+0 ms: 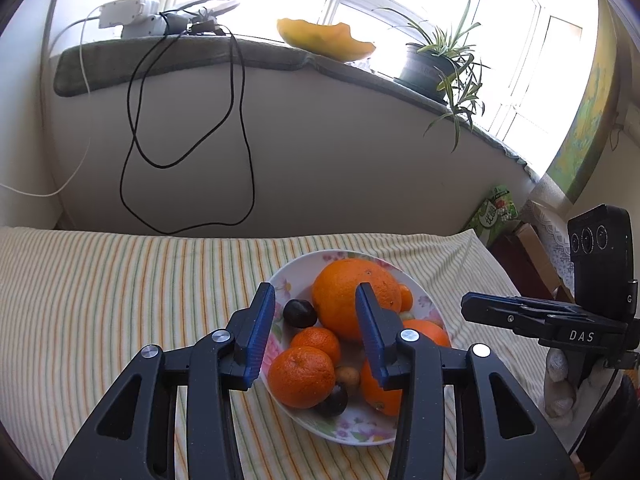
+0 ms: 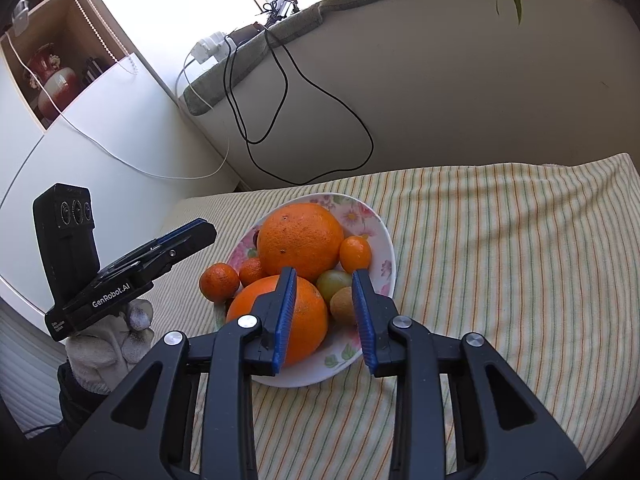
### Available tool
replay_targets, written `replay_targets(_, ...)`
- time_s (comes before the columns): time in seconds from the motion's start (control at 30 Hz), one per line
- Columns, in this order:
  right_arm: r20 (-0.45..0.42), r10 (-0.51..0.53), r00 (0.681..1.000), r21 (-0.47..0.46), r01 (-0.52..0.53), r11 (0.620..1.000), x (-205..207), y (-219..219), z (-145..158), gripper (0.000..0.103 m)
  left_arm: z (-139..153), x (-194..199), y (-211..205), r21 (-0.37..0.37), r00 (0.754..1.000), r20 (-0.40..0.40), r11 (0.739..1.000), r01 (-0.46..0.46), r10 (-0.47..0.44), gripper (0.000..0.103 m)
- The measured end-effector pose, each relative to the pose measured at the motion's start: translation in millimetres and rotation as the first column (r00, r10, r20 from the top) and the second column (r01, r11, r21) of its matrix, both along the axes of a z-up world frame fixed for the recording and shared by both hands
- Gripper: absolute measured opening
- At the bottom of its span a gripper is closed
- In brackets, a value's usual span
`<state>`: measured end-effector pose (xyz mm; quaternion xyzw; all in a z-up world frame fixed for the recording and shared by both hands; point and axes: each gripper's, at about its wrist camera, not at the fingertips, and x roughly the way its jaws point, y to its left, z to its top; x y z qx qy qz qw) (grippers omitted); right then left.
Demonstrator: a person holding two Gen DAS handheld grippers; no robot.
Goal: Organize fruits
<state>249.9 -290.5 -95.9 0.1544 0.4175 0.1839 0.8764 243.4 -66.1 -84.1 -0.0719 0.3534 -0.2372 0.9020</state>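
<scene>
— Nearest to us, the left claw [image 1: 316, 316] hangs over the near-left rim of the plate [image 1: 280, 276], its blue pads spread apart with nothing between them.

— And the other one?

— The right claw [image 2: 324, 300] comes in from the opposite side, also spread wide and empty, hovering above the near edge of the plate. Each is carried by a hand in a pale knit glove [image 2: 116, 336].

— Where's the fruit, then?

— All heaped on that flowered plate, which sits on the striped cloth [image 1: 100, 280] of the bed, close to its far edge by the wall. A big orange [image 1: 352, 296] fills the far side, a second orange [image 2: 280, 316] lies nearer the right claw, two mandarins [image 1: 302, 376] lie at the left rim, and a kumquat [image 2: 355, 254], a green grape [image 2: 334, 282] and a kiwi [image 2: 344, 308] are tucked into the gaps. Dark chestnuts [image 1: 299, 312] show between the citrus.

— So is it sorted or not?

— I can't settle that. No fruit lies on the cloth, so this could be a finished pile with both claws just let go — or a mixed heap waiting to be taken apart. The small pieces sit wedged low, I'd guess because they roll there against the big round ones.

— Risky to touch?

— Likely; shift an orange and the little ones may tumble off the rim.
</scene>
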Motion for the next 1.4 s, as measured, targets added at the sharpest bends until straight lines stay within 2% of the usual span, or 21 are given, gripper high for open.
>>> replay_targets(0.57,0.042,-0.023,0.999,-0.017,0.024,1.0,-30.4,-2.2,15.6,0.032,26.9,-42.1,2.4,0.036,0.997,0.079,0.999,0.0,-0.003,0.04)
replay_targets(0.63,0.053,-0.023,0.998,-0.029,0.025,0.999,-34.3,-0.9,19.4,0.036,29.4,-47.5,1.5,0.037,0.996,0.088,0.999,0.003,-0.006,0.04)
replay_targets(0.7,0.072,-0.027,0.997,-0.043,0.03,0.999,-39.9,0.1,23.5,0.05,31.4,-52.6,0.7,0.041,0.995,0.097,0.999,0.007,-0.011,0.041)
replay_targets(0.77,0.093,-0.03,0.995,-0.061,0.035,0.998,-45.3,1.1,28.2,0.052,33.3,-57.3,-0.2,0.043,0.994,0.106,0.999,0.009,-0.013,0.047)
replay_targets(0.83,0.106,-0.034,0.994,-0.076,0.043,0.996,-49.7,1.2,31.9,0.053,35.3,-62.3,-0.6,0.042,0.993,0.114,0.999,0.009,-0.014,0.047)
replay_targets(0.9,0.121,-0.046,0.992,-0.086,0.057,0.995,-54.8,0.6,34.7,0.066,36.8,-65.8,-0.5,0.041,0.993,0.118,0.999,0.009,-0.014,0.048)
replay_targets(0.93,0.131,-0.054,0.99,-0.09,0.066,0.994,-57.7,0.2,36.3,0.069,37.3,-67.5,0.3,0.04,0.993,0.119,0.999,0.009,-0.013,0.051)
replay_targets(1.13,0.163,-0.078,0.983,-0.138,0.101,0.985,-70.5,-0.5,44.2,0.07,40.0,-79.8,1.8,0.058,0.991,0.135,0.998,-0.024,0.016,0.069)
replay_targets(1.2,0.184,-0.092,0.979,-0.148,0.12,0.982,-75.9,0.1,47.2,0.084,40.8,-85.5,2.7,0.067,0.989,0.143,0.997,-0.04,0.03,0.072)
replay_targets(1.27,0.211,-0.107,0.972,-0.156,0.141,0.978,-82.0,0.7,50.7,0.089,41.6,-91.3,3.4,0.077,0.988,0.151,0.995,-0.058,0.046,0.078)
replay_targets(1.4,0.252,-0.114,0.961,-0.201,0.167,0.965,-91.4,5.3,56.9,0.09,41.6,-102.1,6.3,0.093,0.984,0.16,0.991,-0.093,0.077,0.081)
